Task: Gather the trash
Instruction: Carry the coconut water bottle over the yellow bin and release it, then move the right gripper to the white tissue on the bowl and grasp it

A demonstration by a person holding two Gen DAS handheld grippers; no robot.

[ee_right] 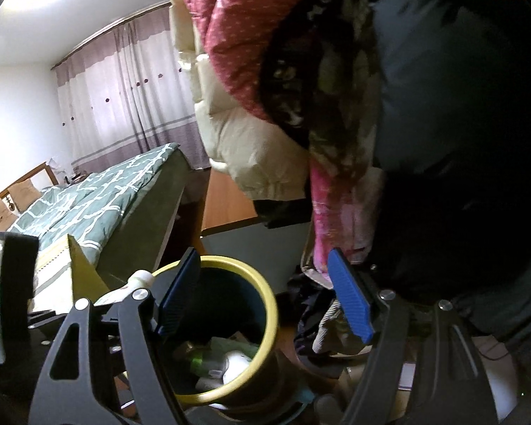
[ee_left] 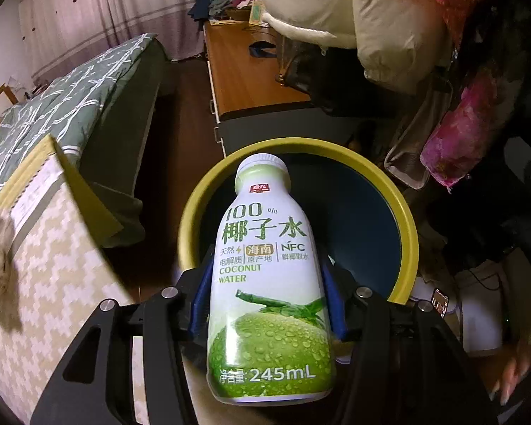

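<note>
My left gripper (ee_left: 265, 262) is shut on a white and green coconut water bottle (ee_left: 267, 283), cap pointing forward, held over the near rim of the yellow-rimmed, dark blue trash bin (ee_left: 405, 223). In the right wrist view the same bin (ee_right: 270, 315) stands below, with several pieces of trash (ee_right: 226, 357) inside. The bottle's cap (ee_right: 140, 278) shows at the bin's left rim. My right gripper (ee_right: 262, 297) is open and empty above the bin, its blue pads (ee_right: 350, 297) wide apart.
A patterned cardboard box (ee_left: 53, 265) stands left of the bin. A bed with a green quilt (ee_left: 70, 88) lies behind. A wooden desk (ee_left: 237, 71) and hanging coats (ee_left: 389, 17) are at the right. Clutter lies on the floor (ee_right: 322, 322) right of the bin.
</note>
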